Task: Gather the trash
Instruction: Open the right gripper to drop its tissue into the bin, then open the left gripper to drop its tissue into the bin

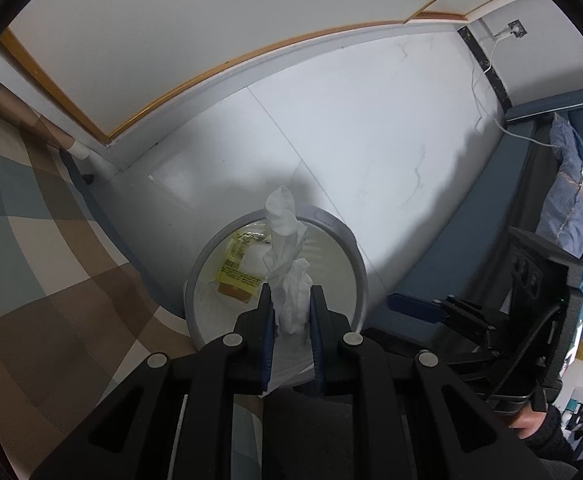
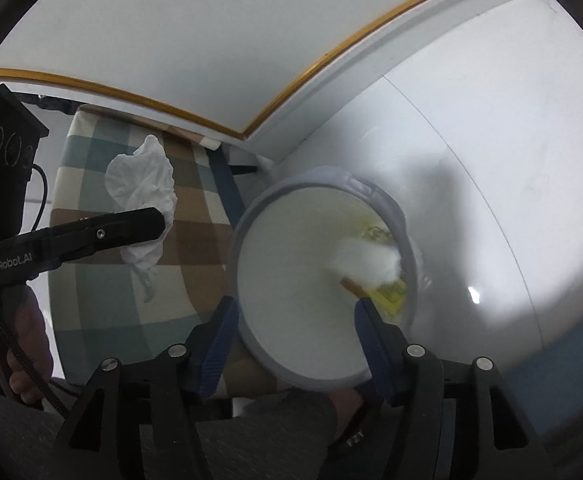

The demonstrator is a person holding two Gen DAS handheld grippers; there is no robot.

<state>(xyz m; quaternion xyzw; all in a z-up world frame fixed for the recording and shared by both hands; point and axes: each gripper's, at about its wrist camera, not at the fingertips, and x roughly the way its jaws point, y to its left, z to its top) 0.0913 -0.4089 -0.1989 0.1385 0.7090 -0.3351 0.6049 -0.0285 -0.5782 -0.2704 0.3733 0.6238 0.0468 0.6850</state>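
My left gripper (image 1: 291, 292) is shut on a crumpled white tissue (image 1: 287, 264) and holds it over the round grey bin (image 1: 355, 256). A yellow wrapper (image 1: 237, 272) lies inside on the white liner. In the right wrist view the same gripper (image 2: 162, 220) and its tissue (image 2: 143, 184) appear at the left, over the checked cloth (image 2: 195, 240). My right gripper (image 2: 294, 304) is open above the bin's rim (image 2: 251, 208) with nothing between its fingers. A blurred white wad (image 2: 365, 260) sits inside the bin over the yellow wrapper (image 2: 391, 294).
The bin stands on a white tiled floor (image 1: 371, 140) beside the checked cloth surface (image 1: 31, 240). A wall with a wooden trim (image 1: 211, 76) runs behind. Blue furniture (image 1: 471, 240) with a pillow (image 1: 567, 200) lies to the right, and a white cable (image 1: 487, 92) trails there.
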